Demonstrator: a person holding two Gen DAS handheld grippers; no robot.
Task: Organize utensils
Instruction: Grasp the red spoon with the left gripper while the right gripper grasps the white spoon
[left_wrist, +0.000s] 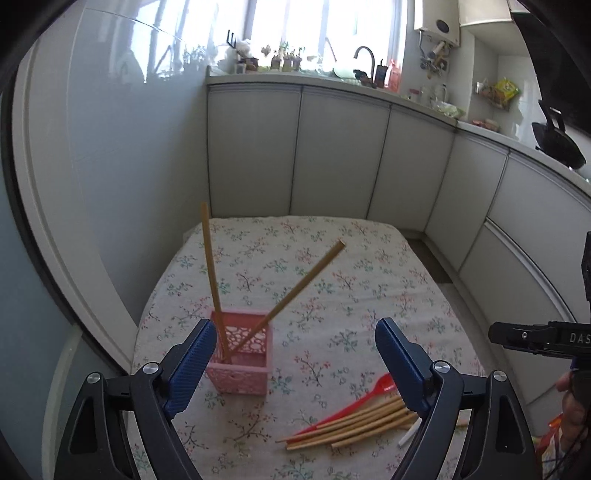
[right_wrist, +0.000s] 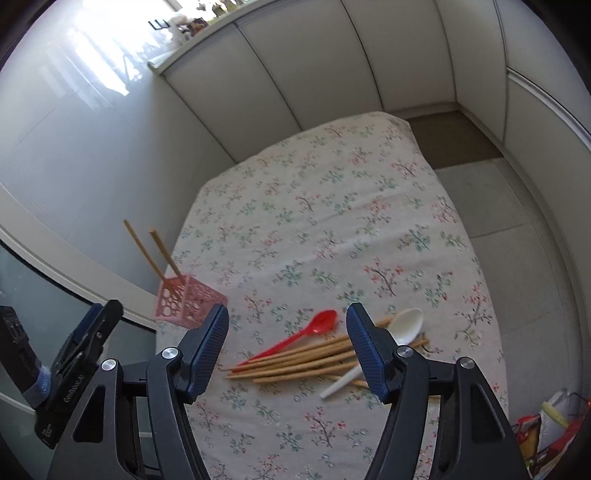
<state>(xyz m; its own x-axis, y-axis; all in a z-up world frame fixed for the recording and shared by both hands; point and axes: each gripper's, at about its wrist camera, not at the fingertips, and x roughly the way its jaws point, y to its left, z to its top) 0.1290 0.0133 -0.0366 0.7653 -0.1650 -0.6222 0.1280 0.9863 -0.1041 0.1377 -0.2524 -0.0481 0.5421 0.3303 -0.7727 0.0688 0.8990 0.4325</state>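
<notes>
Blue pads frame your left view: the left gripper (left_wrist: 295, 354) hangs released, nothing between its jaws, just over the pink holder (left_wrist: 242, 373) on the floral tablecloth (left_wrist: 332, 258). 2 chopsticks (left_wrist: 211, 273) stand in that holder, leaning apart. Low right lies the loose bundle of chopsticks (left_wrist: 351, 424) with a red spoon (left_wrist: 369, 395); I count about 6 sticks, though the right-hand jaw hides part of them.

Over to your right view: the right gripper (right_wrist: 288, 347) is also released and empty, hovering above the pile. 1 red spoon (right_wrist: 295, 338), 1 white spoon (right_wrist: 404, 326), roughly 6 chopsticks (right_wrist: 295, 363). Come down on a single stick near its middle, pads across it, so neighbours stay put.
</notes>
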